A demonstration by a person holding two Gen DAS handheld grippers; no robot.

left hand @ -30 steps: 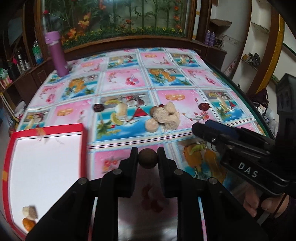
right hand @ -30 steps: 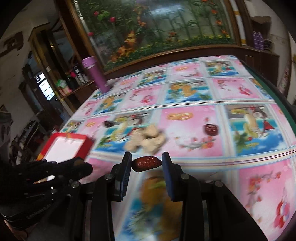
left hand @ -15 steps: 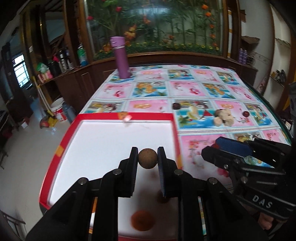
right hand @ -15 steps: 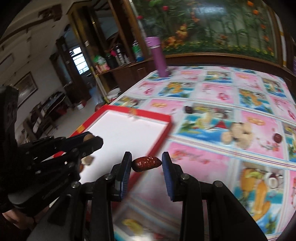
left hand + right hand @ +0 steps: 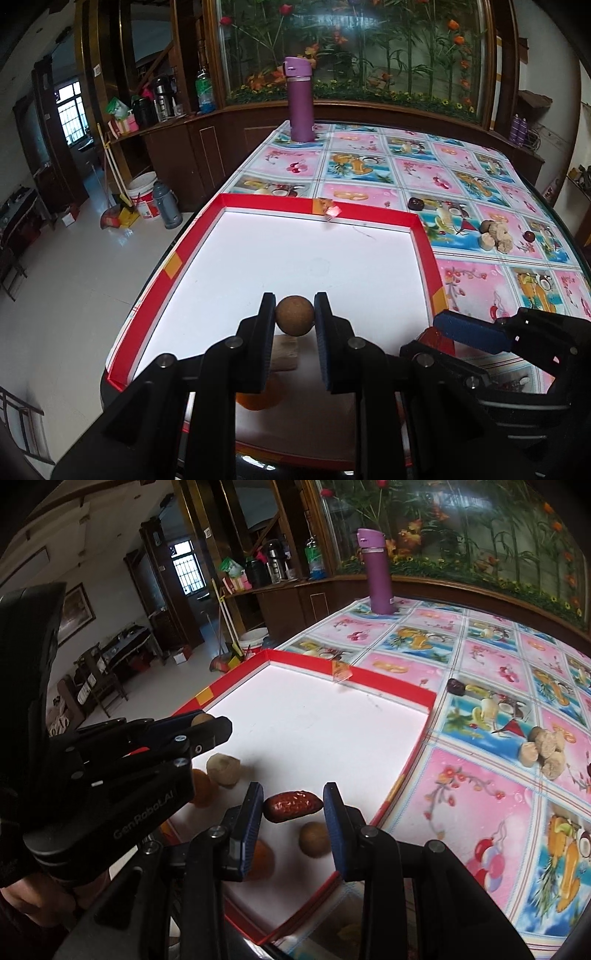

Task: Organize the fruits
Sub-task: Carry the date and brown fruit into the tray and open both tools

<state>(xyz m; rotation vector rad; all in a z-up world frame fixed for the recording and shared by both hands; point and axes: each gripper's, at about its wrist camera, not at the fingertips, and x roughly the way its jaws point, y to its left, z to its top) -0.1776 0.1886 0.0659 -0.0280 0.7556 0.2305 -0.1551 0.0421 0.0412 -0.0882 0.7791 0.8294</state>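
My left gripper point(image 5: 294, 320) is shut on a round brown fruit point(image 5: 294, 319) and holds it over the near part of the red-rimmed white tray point(image 5: 317, 208). It also shows in the right wrist view point(image 5: 207, 727). My right gripper point(image 5: 293, 806) is shut on a red date point(image 5: 292, 805) above the tray's near right corner point(image 5: 410, 768). In the tray lie a beige chunk point(image 5: 222, 770), an orange fruit point(image 5: 202, 792), another orange fruit point(image 5: 263, 860) and a brown round fruit point(image 5: 314, 839). On the cloth lie a pile of beige pieces point(image 5: 495, 238) and two dark dates point(image 5: 415, 204) point(image 5: 529, 236).
A purple flask point(image 5: 301, 99) stands at the table's far left corner. The table edge runs just left of the tray, with floor, a bucket point(image 5: 142, 201) and a grey jug point(image 5: 166, 210) below. A wooden cabinet ledge borders the far side.
Both grippers have swung left from the fruit pile to above the tray, each keeping its fruit. The tray's contents have come into view under them.
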